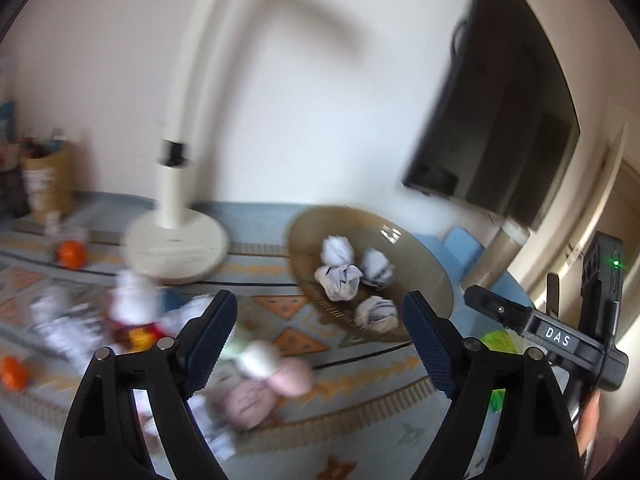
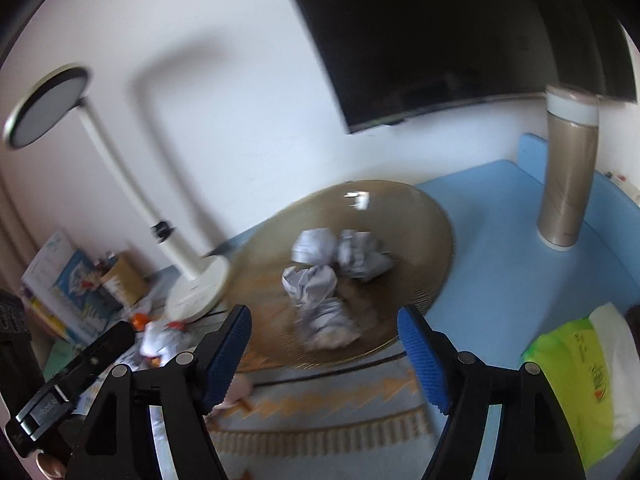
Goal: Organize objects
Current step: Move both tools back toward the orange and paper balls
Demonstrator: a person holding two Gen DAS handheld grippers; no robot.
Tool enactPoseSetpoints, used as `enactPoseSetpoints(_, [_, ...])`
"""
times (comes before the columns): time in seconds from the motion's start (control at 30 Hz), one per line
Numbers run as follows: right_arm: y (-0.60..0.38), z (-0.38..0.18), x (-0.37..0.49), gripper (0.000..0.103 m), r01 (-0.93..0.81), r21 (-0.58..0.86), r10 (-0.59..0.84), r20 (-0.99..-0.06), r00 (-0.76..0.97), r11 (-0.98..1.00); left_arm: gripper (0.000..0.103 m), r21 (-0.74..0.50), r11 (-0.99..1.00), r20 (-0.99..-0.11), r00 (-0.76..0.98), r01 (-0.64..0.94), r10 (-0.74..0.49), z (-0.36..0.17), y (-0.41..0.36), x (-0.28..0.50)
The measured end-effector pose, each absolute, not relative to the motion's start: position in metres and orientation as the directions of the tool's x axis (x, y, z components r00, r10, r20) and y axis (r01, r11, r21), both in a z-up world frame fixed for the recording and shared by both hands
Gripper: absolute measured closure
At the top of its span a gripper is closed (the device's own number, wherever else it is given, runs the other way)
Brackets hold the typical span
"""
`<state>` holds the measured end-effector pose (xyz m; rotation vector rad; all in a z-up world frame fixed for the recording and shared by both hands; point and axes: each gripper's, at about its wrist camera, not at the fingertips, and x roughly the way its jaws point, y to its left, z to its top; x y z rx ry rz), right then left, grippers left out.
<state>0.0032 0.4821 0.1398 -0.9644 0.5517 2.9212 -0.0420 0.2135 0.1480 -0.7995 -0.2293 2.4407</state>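
Paper balls (image 2: 320, 276), apparently four, blurred, lie in brown dish (image 2: 424, 216). Left gripper (image 1: 320, 328) and right gripper (image 2: 324, 340): fingers spread, empty.

Your way to the plate (image 2: 420, 216) lies open; the lamp base (image 2: 198, 292) crowds its left, the flask (image 2: 566, 172) stands right.

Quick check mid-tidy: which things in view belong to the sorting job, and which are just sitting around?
Job items: brown plate; four crumpled paper balls on it; loose paper scraps, oranges and pink pouches on the cloth.

Just lying about: desk lamp, gold flask, wall TV, green tissue pack.
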Motion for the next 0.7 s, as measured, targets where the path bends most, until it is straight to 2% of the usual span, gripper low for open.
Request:
enactPoseSetpoints(0.03, [0.475, 0.143, 0.007, 0.029, -0.107, 0.324, -0.105, -0.574, -0.812, -0.94, 0.005, -0.315, -0.845, -0.486, -0.691, -0.432, 0.535, 0.15, 0.199, -0.036])
enactPoseSetpoints(0.07, [0.464, 0.146, 0.013, 0.028, -0.079, 0.326, -0.127, -0.564, -0.816, -0.942, 0.001, -0.301, -0.87, -0.476, -0.728, -0.391, 0.492, 0.151, 0.176, -0.027])
enactPoseSetpoints(0.2, [0.429, 0.138, 0.026, 0.014, -0.028, 0.313, -0.153, -0.536, -0.83, -0.949, 0.001, -0.241, -0.942, -0.483, -0.813, -0.232, 0.324, 0.138, 0.108, -0.006])
enactPoseSetpoints(0.3, [0.405, 0.114, 0.028, 0.014, -0.01, 0.323, -0.178, -0.548, -0.817, -0.946, 0.001, -0.176, -0.98, -0.529, -0.83, -0.096, 0.176, 0.111, 0.067, -0.001])
enactPoseSetpoints(0.37, [0.392, 0.098, 0.027, 0.014, 0.005, 0.328, -0.198, -0.558, -0.806, -0.945, 0.001, -0.157, -0.987, -0.562, -0.818, -0.038, 0.121, 0.087, 0.045, -0.003])
enactPoseSetpoints(0.57, [0.355, 0.062, 0.026, 0.014, 0.036, 0.249, -0.179, -0.583, -0.792, -0.968, 0.001, -0.106, -0.994, -0.607, -0.793, 0.014, 0.054, 0.041, 0.03, -0.017])
enactPoseSetpoints(0.7, [0.345, 0.046, 0.024, 0.014, 0.043, 0.178, -0.143, -0.6, -0.787, -0.983, 0.001, -0.097, -0.995, -0.625, -0.777, -0.014, 0.072, 0.034, 0.029, -0.021])
